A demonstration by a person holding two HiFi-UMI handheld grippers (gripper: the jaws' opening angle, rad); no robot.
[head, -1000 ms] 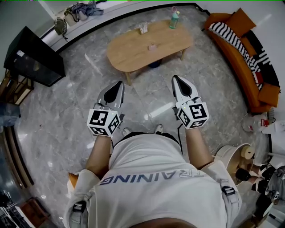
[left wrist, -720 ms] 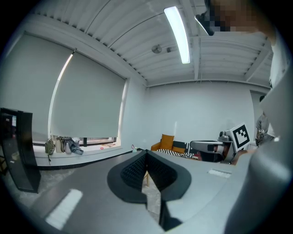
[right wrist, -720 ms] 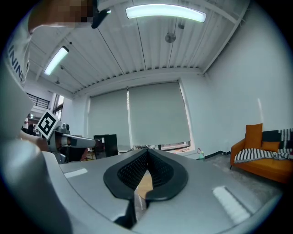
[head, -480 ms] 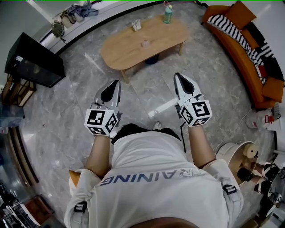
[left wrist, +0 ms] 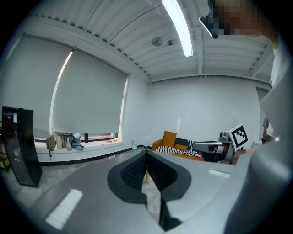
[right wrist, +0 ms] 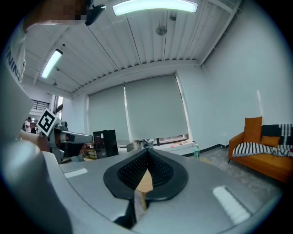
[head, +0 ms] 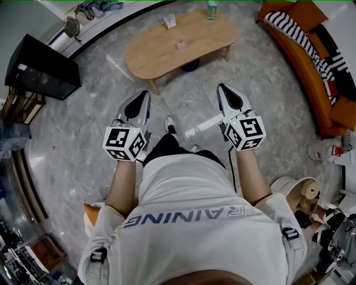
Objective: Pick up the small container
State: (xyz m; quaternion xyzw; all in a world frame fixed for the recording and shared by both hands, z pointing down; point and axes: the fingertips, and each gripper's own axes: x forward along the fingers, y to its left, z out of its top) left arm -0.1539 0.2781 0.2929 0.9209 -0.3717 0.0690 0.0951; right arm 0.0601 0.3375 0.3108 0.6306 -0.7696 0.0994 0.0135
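The small container (head: 181,46), a pale pinkish thing, sits near the middle of the oval wooden table (head: 156,55) at the top of the head view, well beyond both grippers. My left gripper (head: 146,94) is held out at waist height over the floor, jaws shut with nothing in them. My right gripper (head: 221,87) is level with it and also shut and empty. In the left gripper view the closed jaws (left wrist: 147,153) point across the room. In the right gripper view the jaws (right wrist: 147,151) are closed, with a strip of table (right wrist: 145,182) showing below them.
A card holder (head: 169,21) and a green bottle (head: 211,8) stand on the table's far side. An orange sofa (head: 311,61) with a striped throw lines the right wall. A black cabinet (head: 41,69) stands at the left. Marble floor (head: 189,111) lies between me and the table.
The person has stepped toward the table, one foot now showing ahead. The table has slid up and left in the head view. Both grippers stay shut and empty.
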